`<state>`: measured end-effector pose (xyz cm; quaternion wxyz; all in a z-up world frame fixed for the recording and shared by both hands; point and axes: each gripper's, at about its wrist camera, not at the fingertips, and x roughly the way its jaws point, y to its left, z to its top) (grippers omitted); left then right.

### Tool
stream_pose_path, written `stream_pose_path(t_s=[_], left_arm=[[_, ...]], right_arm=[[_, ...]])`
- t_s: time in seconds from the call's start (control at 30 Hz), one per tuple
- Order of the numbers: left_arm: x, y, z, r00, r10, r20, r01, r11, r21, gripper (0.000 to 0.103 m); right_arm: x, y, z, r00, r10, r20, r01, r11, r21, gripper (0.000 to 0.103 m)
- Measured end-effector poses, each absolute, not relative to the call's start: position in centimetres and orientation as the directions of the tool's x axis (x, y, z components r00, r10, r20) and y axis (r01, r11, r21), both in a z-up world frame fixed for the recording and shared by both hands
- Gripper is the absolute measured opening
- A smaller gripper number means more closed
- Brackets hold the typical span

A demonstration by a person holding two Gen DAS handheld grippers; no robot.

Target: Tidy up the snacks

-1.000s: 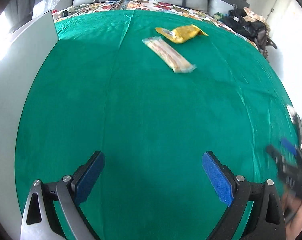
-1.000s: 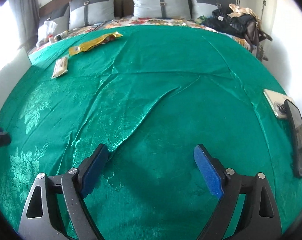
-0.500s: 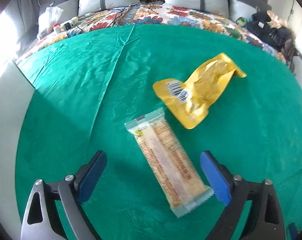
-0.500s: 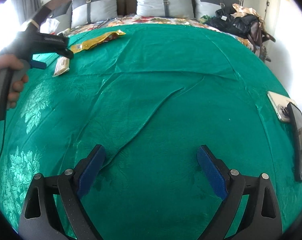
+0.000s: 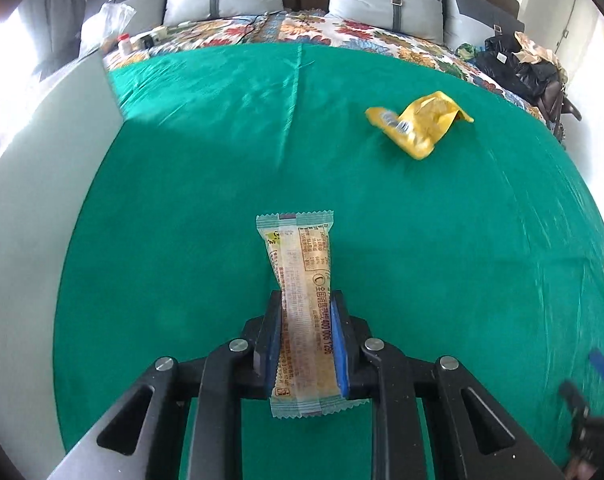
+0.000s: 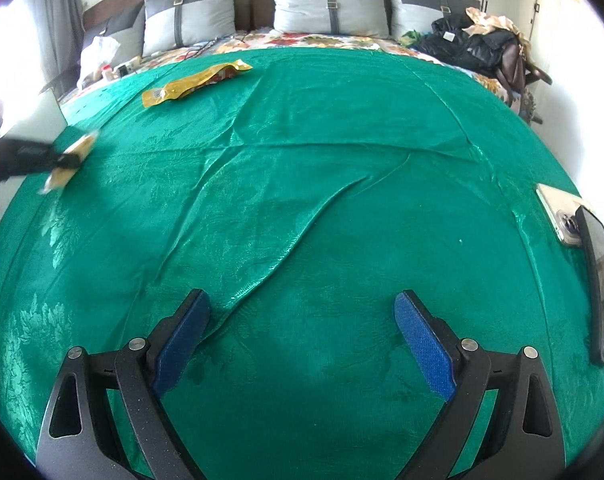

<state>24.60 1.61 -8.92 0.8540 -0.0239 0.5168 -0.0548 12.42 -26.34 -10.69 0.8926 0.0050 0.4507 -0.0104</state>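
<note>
**Left tool closing on snack bar**

The left tool (image 5: pixel 307 312) is closing, its pads pressing the bar (image 5: pixel 302 292) at mid-length over the bed (image 5: pixel 442 260). The bar's long axis runs straight ahead, along the fingers. The yellow pouch (image 5: pixel 420 124) lies far right. Wrapper print reads "400 006 1296". The right tool (image 6: pixel 302 344) is released, empty.

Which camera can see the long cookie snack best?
The left wrist view: the long snack bar fills the middle, sharp enough to show its printing, with the left gripper closing on it. The right wrist view shows it only small and blurred at the far left edge.
</note>
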Motion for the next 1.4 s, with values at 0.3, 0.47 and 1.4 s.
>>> stream_pose_path(t_s=[0.3,0.47,1.4], left_arm=[[21.0,3.8,-10.3,0.523,-0.01,-0.852,0.095,0.994,0.046,0.086],[21.4,4.6,-10.8,0.555,-0.009,-0.832,0.099,0.994,0.055,0.101],[21.9,5.4,-11.4,0.568,-0.062,-0.82,0.095,0.995,-0.01,0.103]], right_arm=[[12.4,-26.4,-10.7,0.594,-0.014,-0.805,0.023,1.0,-0.001,0.096],[12.4,-26.4,-10.7,0.594,-0.015,-0.804,0.023,1.0,-0.001,0.096],[12.8,-26.3,-10.4,0.571,-0.033,-0.821,0.054,0.999,-0.003,0.096]])
